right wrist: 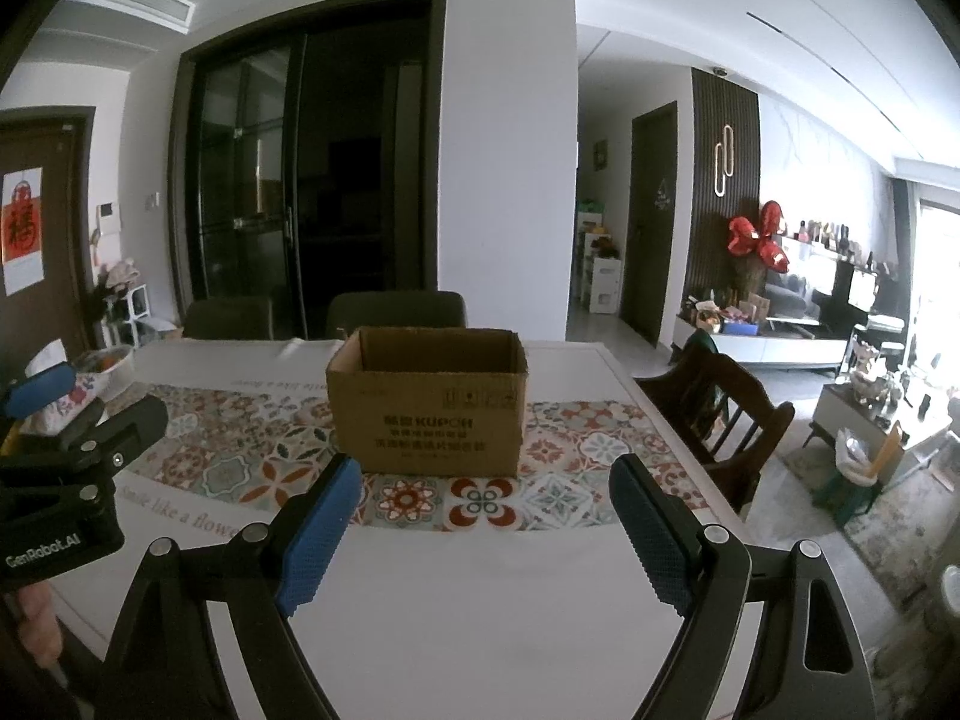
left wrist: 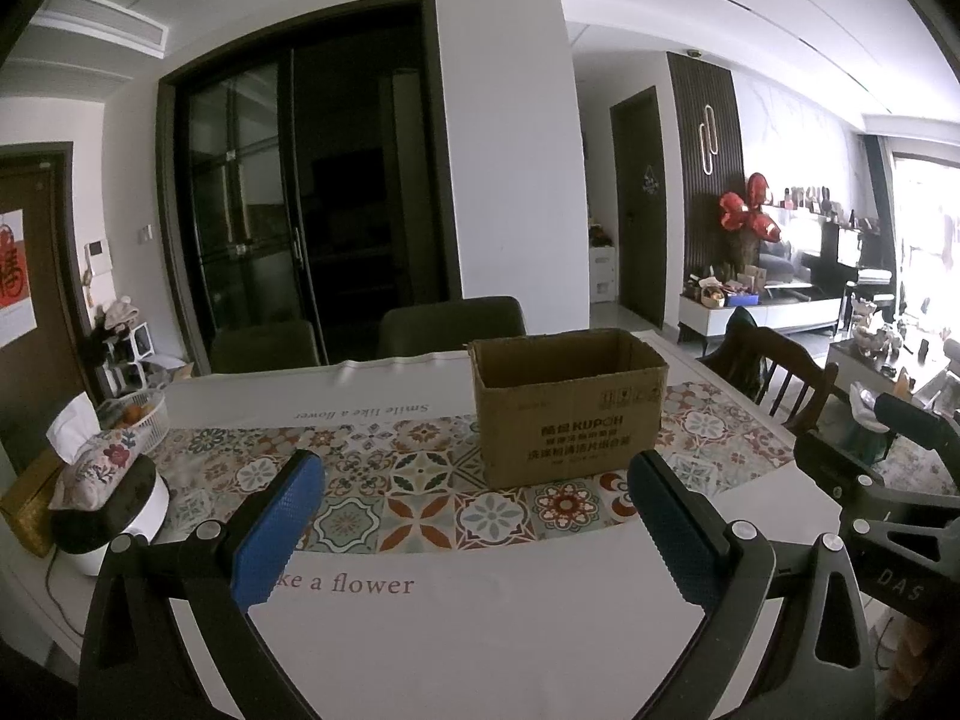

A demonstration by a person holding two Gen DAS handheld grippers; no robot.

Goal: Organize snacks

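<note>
Both grippers, left gripper point(left wrist: 474, 516) and right gripper point(right wrist: 483, 525), are hovering wide open and empty over the table point(right wrist: 480, 600). Beyond them the cardboard box point(right wrist: 427, 402) is sitting open; no snacks are showing, so sorting seems unstarted.

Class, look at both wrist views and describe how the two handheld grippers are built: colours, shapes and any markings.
Each gripper, left gripper and right gripper, has black angular linkage arms with round silver pivot pins and two flat fingers faced with blue, dimpled rubber pads. Seen from the right wrist view, the left gripper's black body carries white lettering reading GenRobot.AI. In the left wrist view, the right gripper's body shows the letters DAS.
</note>
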